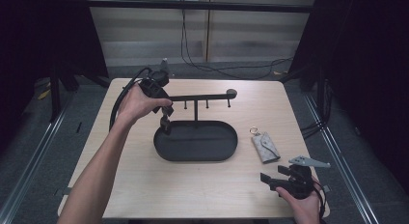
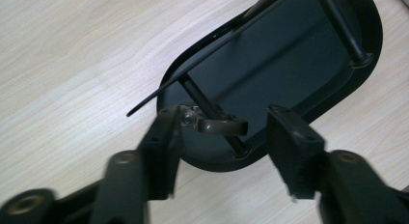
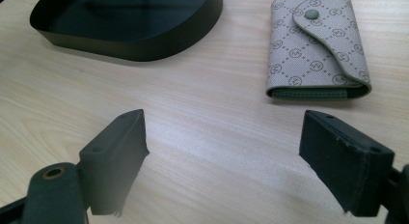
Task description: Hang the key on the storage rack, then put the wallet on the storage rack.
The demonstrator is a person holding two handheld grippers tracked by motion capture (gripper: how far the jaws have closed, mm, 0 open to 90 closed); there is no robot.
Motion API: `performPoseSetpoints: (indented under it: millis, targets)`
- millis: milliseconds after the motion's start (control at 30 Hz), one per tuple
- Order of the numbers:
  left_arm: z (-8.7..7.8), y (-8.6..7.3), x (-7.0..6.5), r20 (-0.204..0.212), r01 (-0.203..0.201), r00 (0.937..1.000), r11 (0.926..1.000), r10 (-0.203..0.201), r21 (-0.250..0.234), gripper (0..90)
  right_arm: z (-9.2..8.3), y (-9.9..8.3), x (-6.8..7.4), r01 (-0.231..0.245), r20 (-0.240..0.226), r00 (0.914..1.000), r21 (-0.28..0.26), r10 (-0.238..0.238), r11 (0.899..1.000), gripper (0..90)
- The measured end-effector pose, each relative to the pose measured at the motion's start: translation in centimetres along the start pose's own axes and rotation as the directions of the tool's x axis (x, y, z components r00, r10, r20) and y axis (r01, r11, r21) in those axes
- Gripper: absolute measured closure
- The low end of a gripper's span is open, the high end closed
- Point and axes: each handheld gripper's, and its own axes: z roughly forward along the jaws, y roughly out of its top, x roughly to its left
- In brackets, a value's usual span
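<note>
- Left gripper [image 1: 165,121] poised over the left end of a black oval tray [image 1: 226,154], jaws pointing down, partly open and pressing on nothing.
- Between those jaws, in the left gripper view, a small brown key holder [image 2: 218,126] hanging from a peg of the black hanger stand [image 2: 212,43], near the left jaw, clear of the right one.
- Hanger stand rising from the middle of the tray on a thin post, its horizontal bar [image 1: 202,96] carrying a row of short pegs and ending in a round knob at the right.
- Grey monogrammed key pouch [image 1: 265,147] flat on the light wooden desk [image 1: 120,185], just right of the tray, snap flap closed and metal ring at its far end.
- Right gripper [image 1: 272,177] resting low near the front right corner of the desk, gripped from below by the person's hand.
- Jaws there spread wide over bare wood, the pouch [image 3: 316,45] ahead and apart from both pads, the tray's rim [image 3: 144,50] farther off to the left.
</note>
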Motion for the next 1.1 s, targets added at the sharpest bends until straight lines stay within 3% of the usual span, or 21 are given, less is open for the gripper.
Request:
performPoseSetpoints:
  millis: [233,400,433,500,567,833,900,933,1033,1100]
  targets:
    - [-1.1,-1.5,0.2,0.007,0.011,0.9999,0.9973,-0.010,-0.073,31.7,-0.1,-0.1,0.0,0.001,0.004,1.0000,0.001,-0.001,1.000,16.8]
    - [-1.0,-2.7,0.4,0.030,-0.004,0.9995,0.9940,0.007,-0.109,23.7,0.0,0.0,0.0,0.003,0.006,1.0000,0.001,-0.003,1.000,16.8]
    - [-0.9,-3.1,0.5,0.038,-0.005,0.9992,0.9914,0.010,-0.131,22.6,0.0,0.0,0.0,0.002,0.006,1.0000,0.000,-0.002,1.000,16.8]
    - [-0.9,-3.8,0.5,0.055,-0.054,0.9965,0.9841,0.064,-0.169,17.0,0.1,0.0,0.1,0.004,0.009,1.0000,0.000,-0.004,1.000,16.9]
    - [-0.9,-4.6,0.6,0.069,-0.077,0.9935,0.9806,0.091,-0.180,18.8,0.1,0.0,0.1,0.005,0.010,0.9999,0.000,-0.005,1.000,17.9]
    - [-1.0,-7.6,1.3,0.074,-0.088,0.9911,0.9616,0.111,-0.260,18.5,0.1,0.0,0.2,0.009,0.016,0.9998,-0.004,-0.009,1.000,19.9]
    - [-1.2,-8.3,1.4,0.073,-0.087,0.9910,0.9521,0.113,-0.293,18.7,0.2,0.1,0.1,0.008,0.010,0.9999,0.003,-0.008,1.000,21.7]
    - [-1.2,-8.6,1.5,0.062,-0.110,0.9889,0.9456,0.135,-0.306,18.6,0.3,0.1,0.2,0.011,0.012,0.9999,0.004,-0.011,1.000,22.0]
    - [-1.2,-9.6,1.5,0.035,-0.125,0.9888,0.9343,0.145,-0.334,18.6,0.2,0.1,0.3,0.021,0.020,0.9996,-0.004,-0.021,1.000,24.4]
    - [-1.1,-10.3,1.6,0.036,-0.124,0.9890,0.9341,0.144,-0.335,18.6,0.0,0.1,0.3,0.017,0.022,0.9996,-0.011,-0.017,1.000,24.4]
